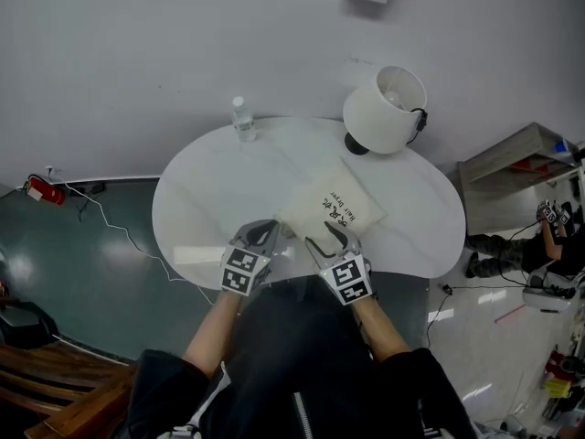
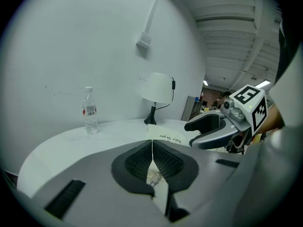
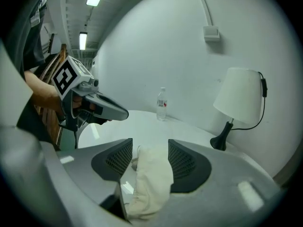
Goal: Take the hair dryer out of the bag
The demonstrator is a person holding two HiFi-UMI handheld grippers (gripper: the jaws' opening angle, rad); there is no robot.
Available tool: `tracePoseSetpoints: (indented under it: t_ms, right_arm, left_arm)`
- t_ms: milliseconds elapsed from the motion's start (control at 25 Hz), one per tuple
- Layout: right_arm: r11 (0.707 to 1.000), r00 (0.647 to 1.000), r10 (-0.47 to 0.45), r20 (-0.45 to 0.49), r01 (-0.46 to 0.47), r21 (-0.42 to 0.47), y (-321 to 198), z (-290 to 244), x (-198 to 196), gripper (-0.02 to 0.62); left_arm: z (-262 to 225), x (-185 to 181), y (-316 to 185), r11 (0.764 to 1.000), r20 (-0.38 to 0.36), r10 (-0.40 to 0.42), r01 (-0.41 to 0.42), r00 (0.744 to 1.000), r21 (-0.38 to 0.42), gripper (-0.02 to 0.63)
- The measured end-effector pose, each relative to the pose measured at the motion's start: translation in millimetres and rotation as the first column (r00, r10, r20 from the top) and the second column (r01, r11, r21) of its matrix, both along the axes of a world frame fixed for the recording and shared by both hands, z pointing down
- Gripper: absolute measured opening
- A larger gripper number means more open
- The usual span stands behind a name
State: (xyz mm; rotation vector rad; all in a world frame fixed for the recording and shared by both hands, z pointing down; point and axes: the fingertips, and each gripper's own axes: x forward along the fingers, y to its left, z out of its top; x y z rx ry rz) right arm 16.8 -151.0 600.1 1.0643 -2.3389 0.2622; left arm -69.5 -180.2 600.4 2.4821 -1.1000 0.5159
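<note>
While left gripper (image 1: 263, 233) pinches bag (image 1: 334, 210) edge, right gripper (image 1: 336, 238) jaws spread around it, seemingly not pressing.

a cream cloth bag (image 1: 334, 210) printed "hair dryer" lies flat and askew on the round white table (image 1: 201, 210).

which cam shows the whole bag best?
Head view: it shows nearly the whole bag, print included. Left gripper view shows only a labelled strip plus an edge pinched in shut jaws; right gripper view only a fold between open jaws.
</note>
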Motion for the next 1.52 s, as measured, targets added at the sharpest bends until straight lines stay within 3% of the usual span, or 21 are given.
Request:
tracePoseSetpoints:
  t_ms: [200,520,1000,1520]
  right_arm:
    - [0.998,0.996,-0.05,-0.07,0.046,-0.049,2.0,25.7,-4.3,0.239]
    - [0.989,0.976,-0.12,-0.181,0.102,-0.105,2.3,64.5,-10.7,0.308]
    - [0.993,0.917,-0.096,-0.387,0.06,-0.104,-5.8,123.5,-6.5,0.36]
    - [0.993,0.87,-0.067,-0.489,0.009,-0.121,-9.7,150.4,9.0,0.364]
  left_arm:
    - [2.4,-9.9,-0.6,0.999,-0.002,-0.031,0.031,1.0,-0.012,0.012]
    - [9.9,-24.3,1.6,0.996,0.002,-0.083,0.083,0.997,-0.03,0.012]
    - [22.3,-46.8,12.9,0.988,0.023,-0.139,0.141,0.99,-0.066,0.012]
    - [26.3,-50.7,16.9,0.986,0.027,-0.148,0.15,0.989,-0.078,0.012]
